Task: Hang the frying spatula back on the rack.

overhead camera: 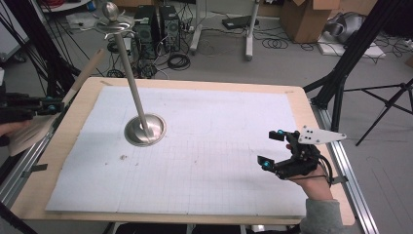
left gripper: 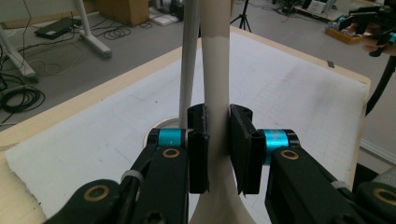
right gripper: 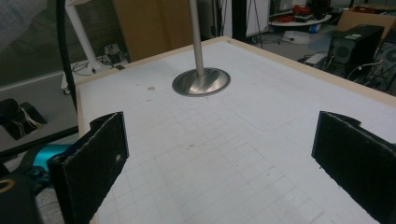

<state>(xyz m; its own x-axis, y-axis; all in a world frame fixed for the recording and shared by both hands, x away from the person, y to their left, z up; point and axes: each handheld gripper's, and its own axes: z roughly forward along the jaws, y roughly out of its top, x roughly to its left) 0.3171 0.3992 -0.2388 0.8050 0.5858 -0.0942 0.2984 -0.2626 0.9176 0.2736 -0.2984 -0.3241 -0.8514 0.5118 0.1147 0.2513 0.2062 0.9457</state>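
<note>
Table (overhead camera: 58, 195) w/ white gridded mat (overhead camera: 219, 161): metal stand (overhead camera: 144, 129) sits left of centre, round base flat on mat, pole rising toward the camera, top disc and knob above.

Left gripper (overhead camera: 46, 106), off the table's left edge: jaws clamped on a pale wooden handle (left gripper: 215, 93), prob. a long spoon or shoehorn; the far end is cropped. Handle runs up beside the pole.

Right gripper (overhead camera: 272, 148), near right edge: jaws wide apart, nothing between, above mat.

Step, as judged: bring handle to stand. Keep grip square on handle, approach slowly, avoid knocking pole; right gripper free to steady base.
</note>
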